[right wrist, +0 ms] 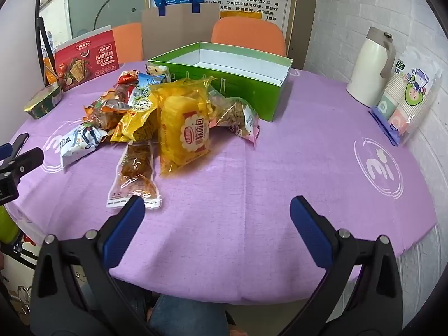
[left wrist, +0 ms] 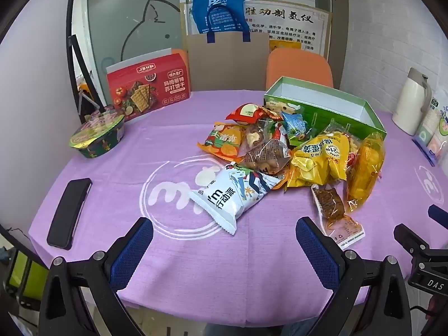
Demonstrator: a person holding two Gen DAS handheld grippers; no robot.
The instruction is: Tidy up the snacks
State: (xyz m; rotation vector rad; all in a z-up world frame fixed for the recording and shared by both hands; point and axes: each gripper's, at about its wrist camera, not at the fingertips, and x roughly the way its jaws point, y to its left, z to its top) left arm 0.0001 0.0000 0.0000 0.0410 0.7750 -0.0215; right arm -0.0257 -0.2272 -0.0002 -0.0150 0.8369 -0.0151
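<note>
Overhead, both tools hung above the purple tablecloth (left wrist: 196, 266), tilted down. I saw the left gripper (left wrist: 224, 233) with fingers spread wide, nothing between them; the white snack pack (left wrist: 232, 193) lay just ahead of its fingertips. My right gripper (right wrist: 217, 212) was likewise spread and empty, its left fingertip just beside the clear-wrapped brown snack (right wrist: 135, 173). Beyond that pack sat the yellow cake packet (right wrist: 183, 128) and the heaped snacks, touching one another. Further ahead stood the open green box (right wrist: 224, 84), apart from both sets of fingers
</note>
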